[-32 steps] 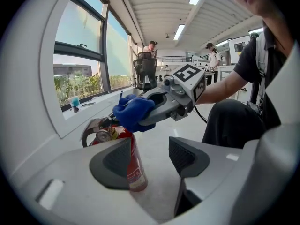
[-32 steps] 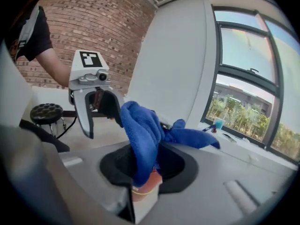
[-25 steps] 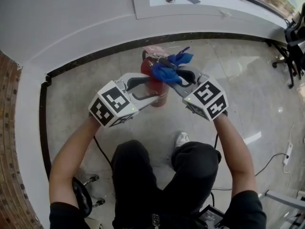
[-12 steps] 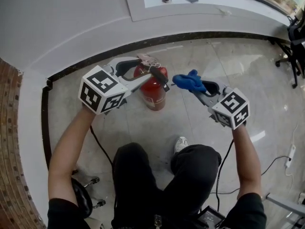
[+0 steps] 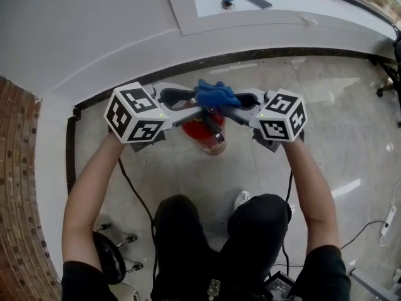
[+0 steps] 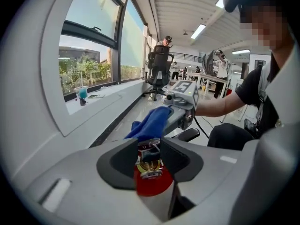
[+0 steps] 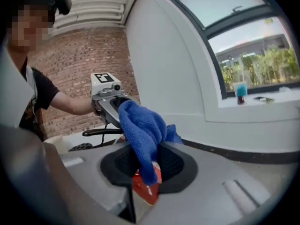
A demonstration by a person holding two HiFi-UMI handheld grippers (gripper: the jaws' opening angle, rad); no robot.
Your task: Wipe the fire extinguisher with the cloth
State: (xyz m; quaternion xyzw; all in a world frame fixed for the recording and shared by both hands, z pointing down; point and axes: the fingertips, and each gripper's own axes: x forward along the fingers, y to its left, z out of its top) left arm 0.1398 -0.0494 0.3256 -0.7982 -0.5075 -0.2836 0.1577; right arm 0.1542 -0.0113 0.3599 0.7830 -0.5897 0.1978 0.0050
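1. Right gripper is back in from 3 o'clock. Half a second ago it hung well clear of the fire extinguisher; now its blue cloth sits over the top of the cylinder. The left gripper has shifted a little and comes in from 9 o'clock.
2. Left jaws have just been closing with the extinguisher's brass valve head between them. In the left gripper view the pads look clamped on both sides of it.
3. Right jaws are clamped on a wad of the cloth. The loose end hangs over the tips onto the red body.
4. Task's thing: the extinguisher stands on the tiled floor, at 12 o'clock from the person's knees and directly under both sets of jaw tips. I can't tell from above whether it is fully upright.
5. Handling, my read:
 - Extinguisher is a steel cylinder, heavy and rigid, with a smooth painted skin that is slippery under pads.
 - It is round and top-loaded, so a sideways push at the head could rock or tip it.
 - Best hold is the valve head or neck, where left is now. That part is stiff, has edges to bite on and leaves the body free for wiping.
 - Stay off the discharge lever.
6. Cloth is light, limp and soft, with no shape of its own. Grip a bunched wad deep in the jaws so a loose pad leads and no jaw touches paint.
7. Risk: the cloth could snag on the valve hardware during the top pass.
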